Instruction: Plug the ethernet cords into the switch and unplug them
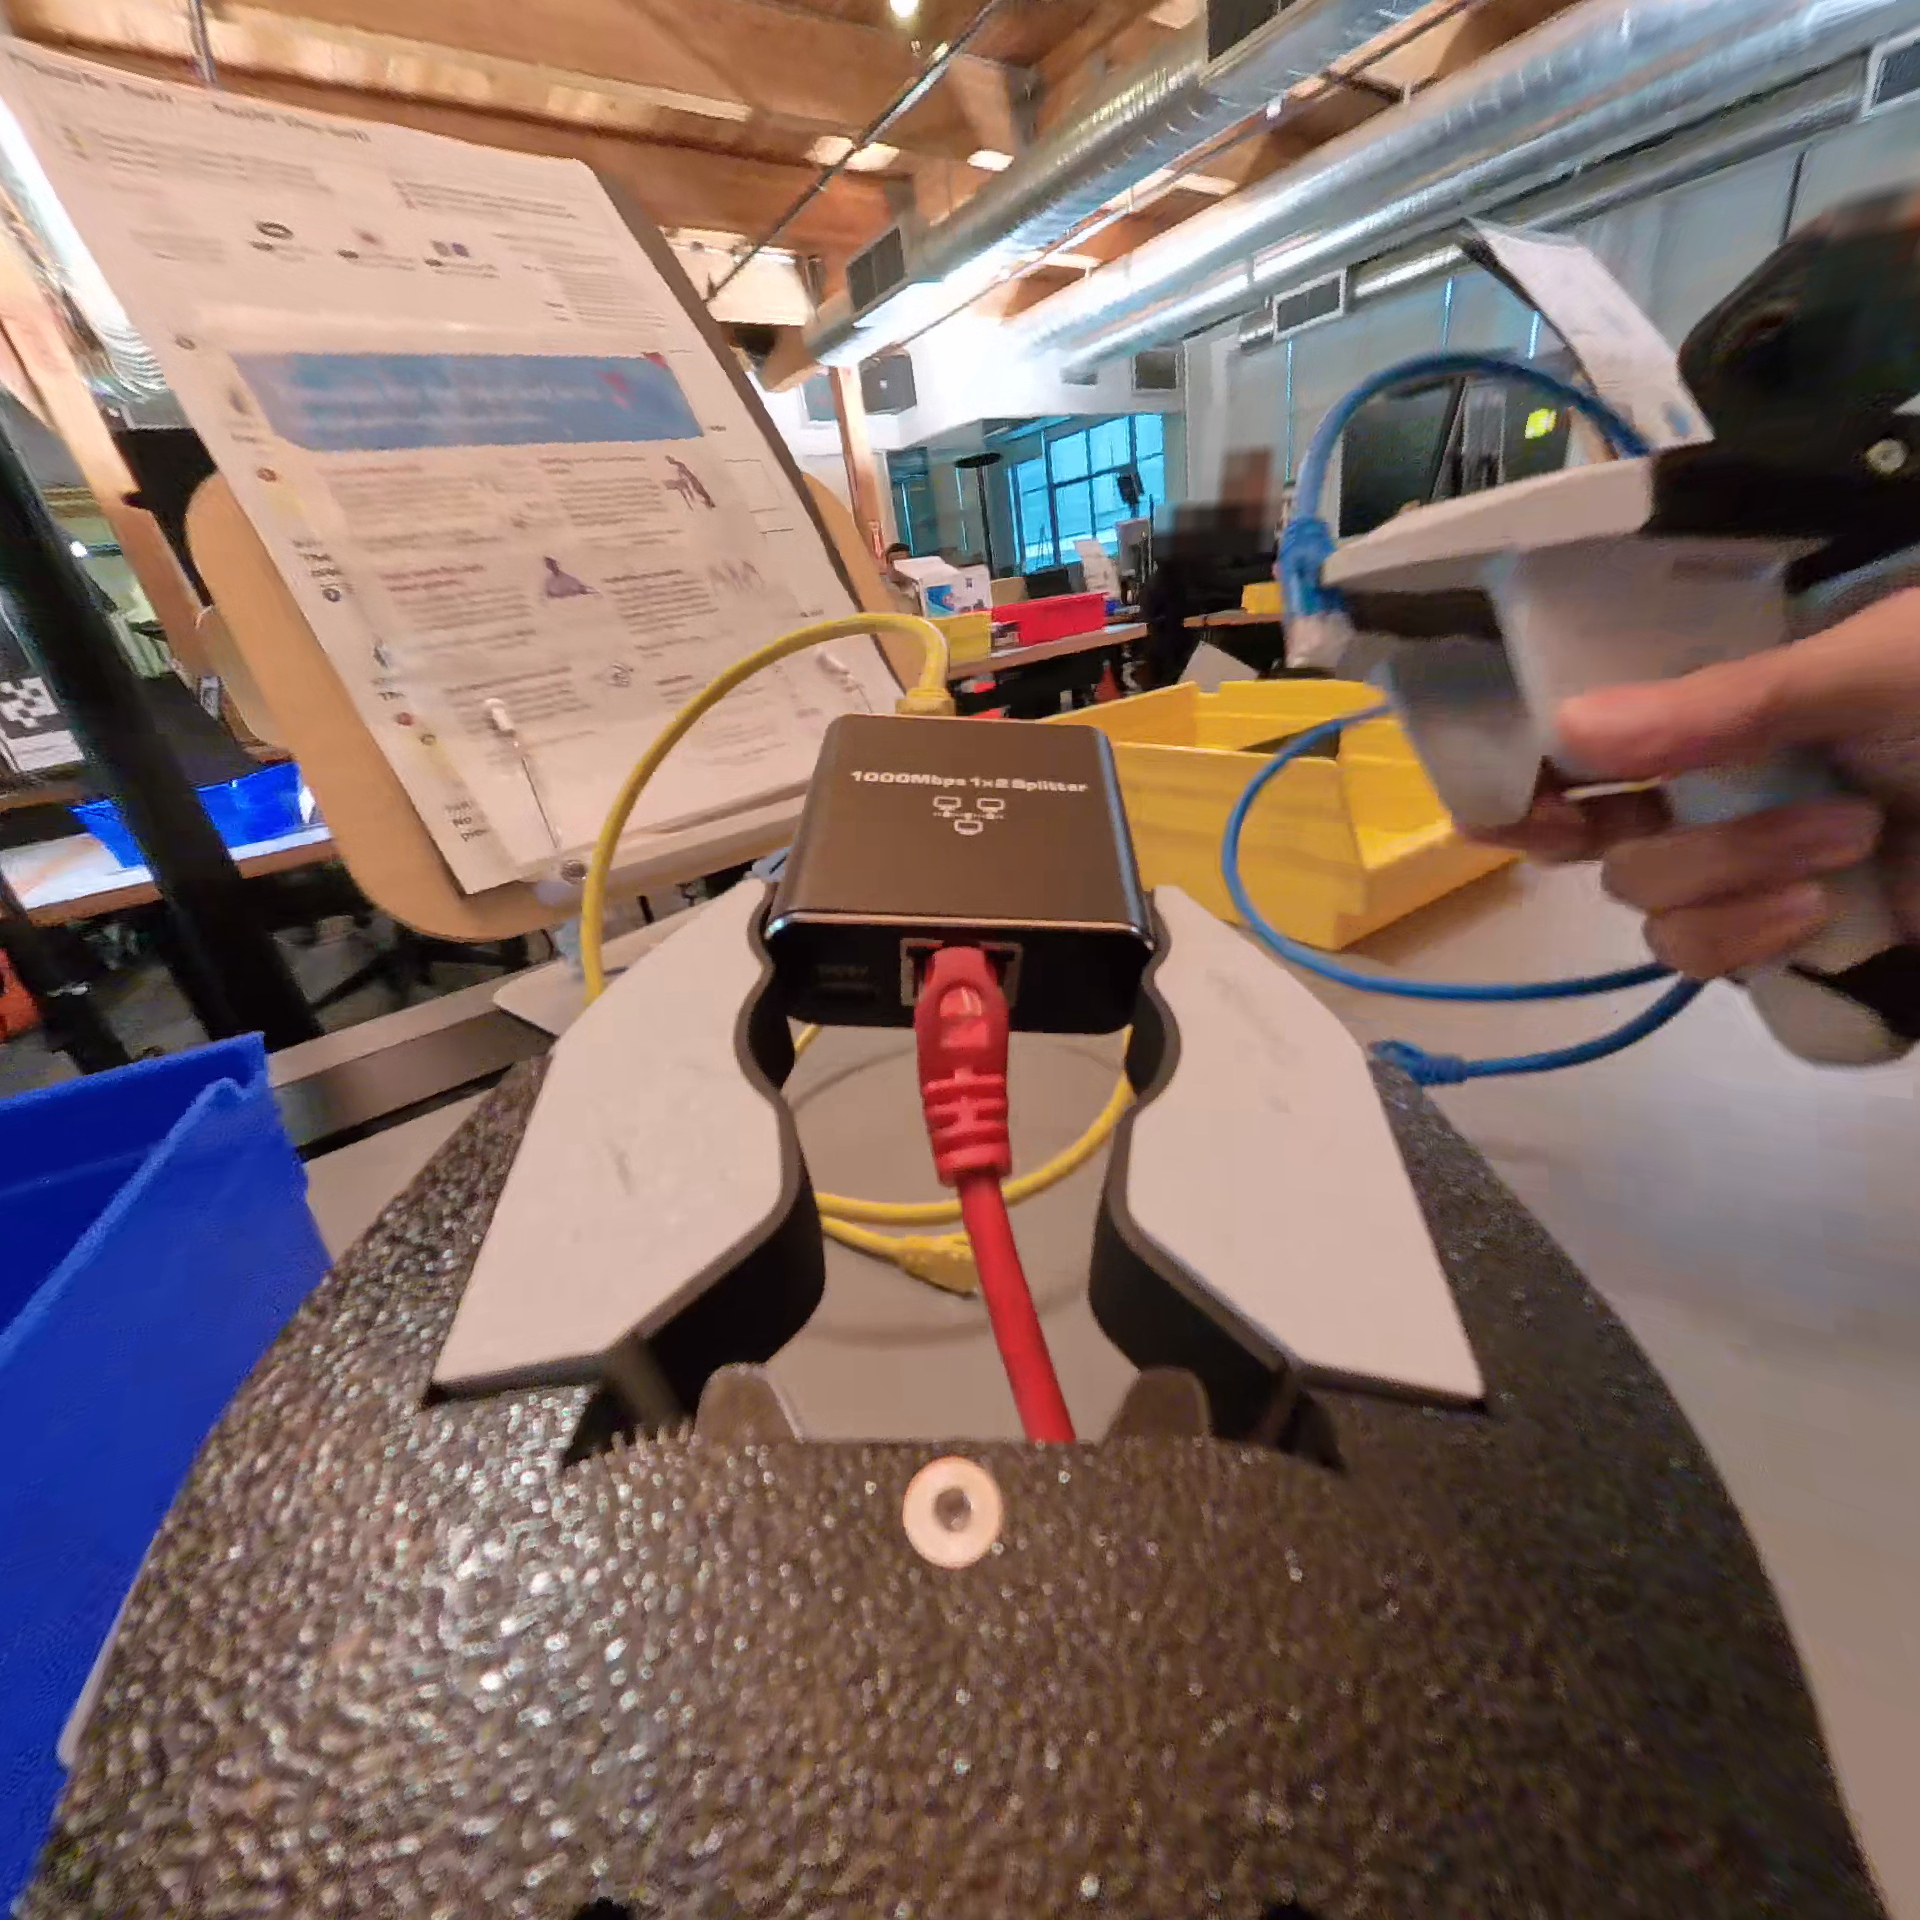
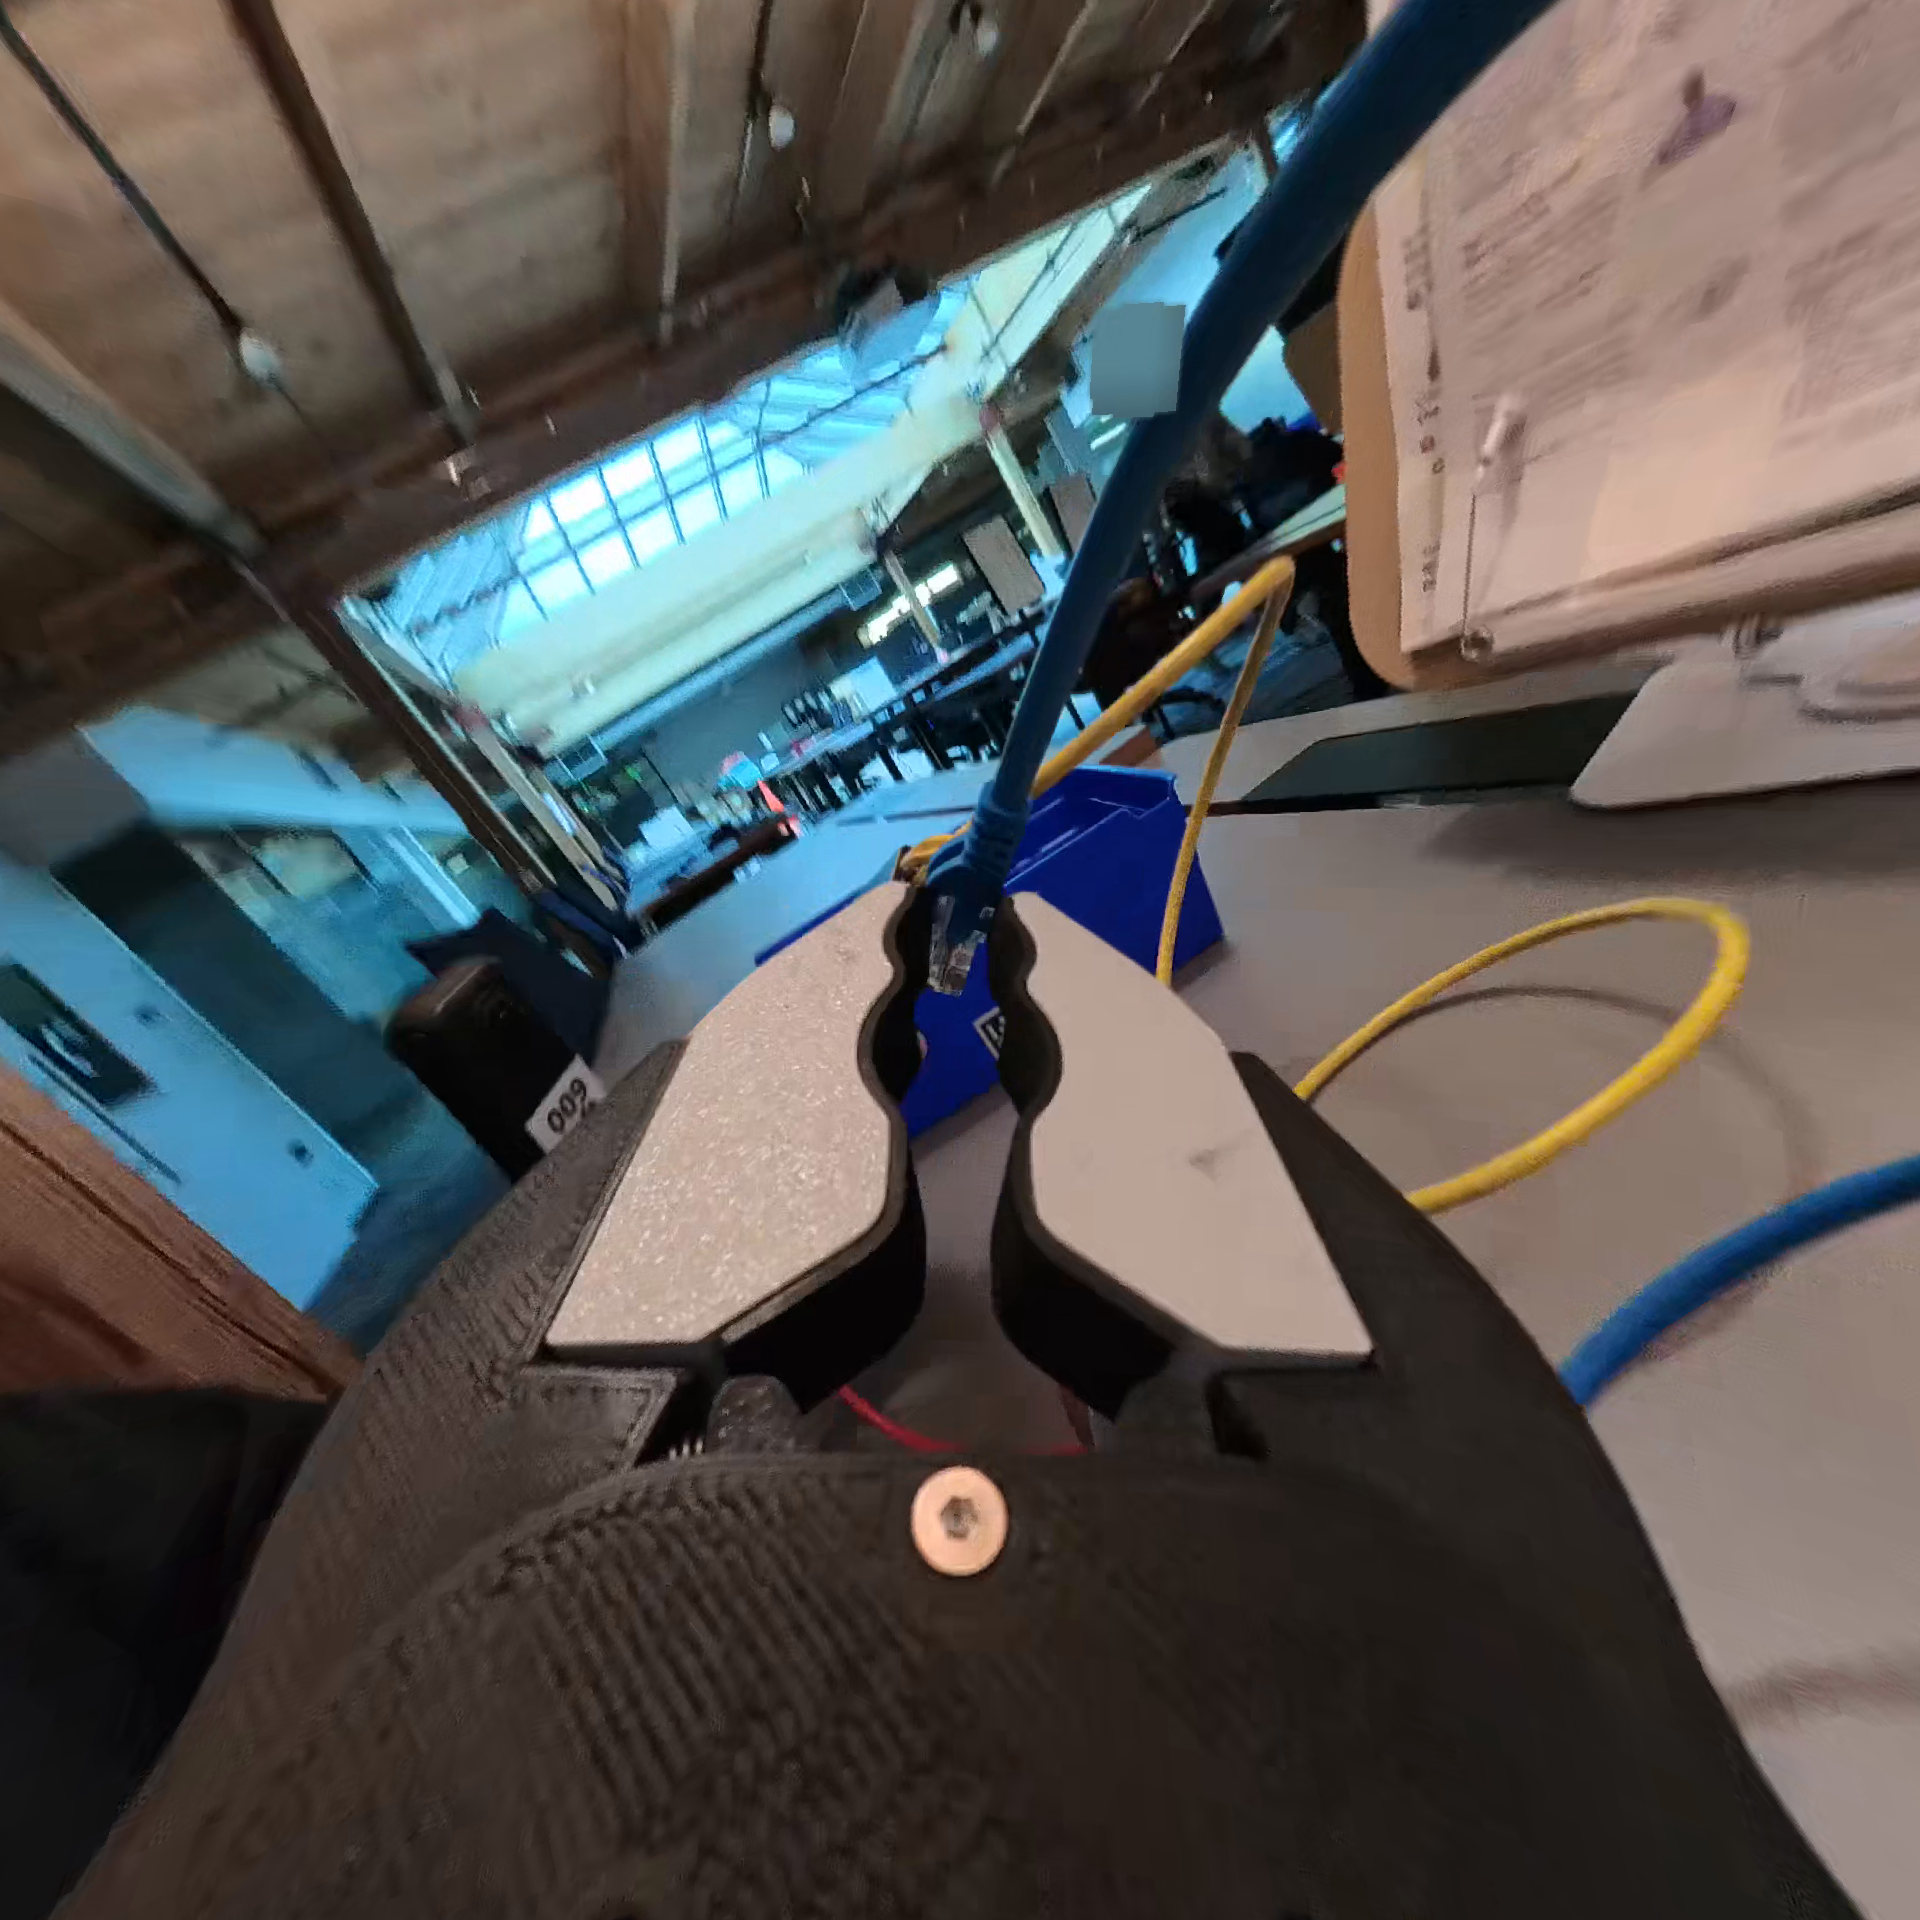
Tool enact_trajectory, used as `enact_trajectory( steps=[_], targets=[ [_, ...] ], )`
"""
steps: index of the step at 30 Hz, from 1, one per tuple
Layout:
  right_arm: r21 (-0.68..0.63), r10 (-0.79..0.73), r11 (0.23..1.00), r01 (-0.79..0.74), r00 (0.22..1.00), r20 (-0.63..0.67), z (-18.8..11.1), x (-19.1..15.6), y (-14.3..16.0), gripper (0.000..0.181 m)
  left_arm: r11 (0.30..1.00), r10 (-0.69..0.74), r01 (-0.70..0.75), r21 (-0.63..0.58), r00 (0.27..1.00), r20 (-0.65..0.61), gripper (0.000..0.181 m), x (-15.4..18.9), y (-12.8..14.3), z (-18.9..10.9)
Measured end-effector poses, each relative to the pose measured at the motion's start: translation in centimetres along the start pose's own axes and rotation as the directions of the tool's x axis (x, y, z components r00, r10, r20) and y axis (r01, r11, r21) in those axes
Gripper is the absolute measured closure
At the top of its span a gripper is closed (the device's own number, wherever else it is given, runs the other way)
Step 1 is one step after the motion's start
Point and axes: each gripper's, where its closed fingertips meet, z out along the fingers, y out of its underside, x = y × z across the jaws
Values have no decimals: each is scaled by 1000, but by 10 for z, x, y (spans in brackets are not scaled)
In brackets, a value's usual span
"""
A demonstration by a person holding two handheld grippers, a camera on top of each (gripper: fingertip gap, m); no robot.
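My left gripper (image 1: pixel 958 940) is shut on a black switch box (image 1: pixel 961 831) and holds it above the table. A red ethernet cord (image 1: pixel 966 1081) is plugged into the box's near port. A yellow cord (image 1: pixel 665 748) is plugged into its far side and loops down to the table. My right gripper (image 2: pixel 954 935) is shut on the plug of a blue ethernet cord (image 2: pixel 1101 540), clear plug tip pointing toward the camera. In the left wrist view the right gripper (image 1: pixel 1320 592) sits up at the right of the box, held by a hand, with the blue cord (image 1: pixel 1351 966) looping below it.
A blue bin (image 1: pixel 135 1247) stands at the left; it also shows in the right wrist view (image 2: pixel 1101 862). A yellow bin (image 1: pixel 1278 810) stands behind the box at the right. A tilted board with printed sheets (image 1: pixel 457 499) stands behind. The grey table (image 2: pixel 1558 1039) carries the yellow cord's loop (image 2: pixel 1621 1049).
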Motion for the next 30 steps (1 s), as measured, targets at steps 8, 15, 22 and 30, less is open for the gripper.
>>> enact_trajectory(
  steps=[8, 15, 22, 30],
  targets=[
    [-327, -379, 878, 349, 925, -30, -36, -20, -59, 168, 999, -46, 46, -2, 999, 9, 119, -9, 2, -2],
    [-603, -484, 735, 312, 863, -144, -94, 61, -122, 168, 999, -36, 36, -8, 998, -44, 119, 1, 3, 1],
    [-781, -429, 622, 63, 861, -272, -137, 159, -101, 168, 999, -50, 50, -14, 997, -54, 119, 3, 5, 2],
    [-880, -377, 460, -120, 871, -316, -139, 219, -36, 168, 998, -54, 53, -15, 996, -65, 119, 3, 5, 2]
  ],
)
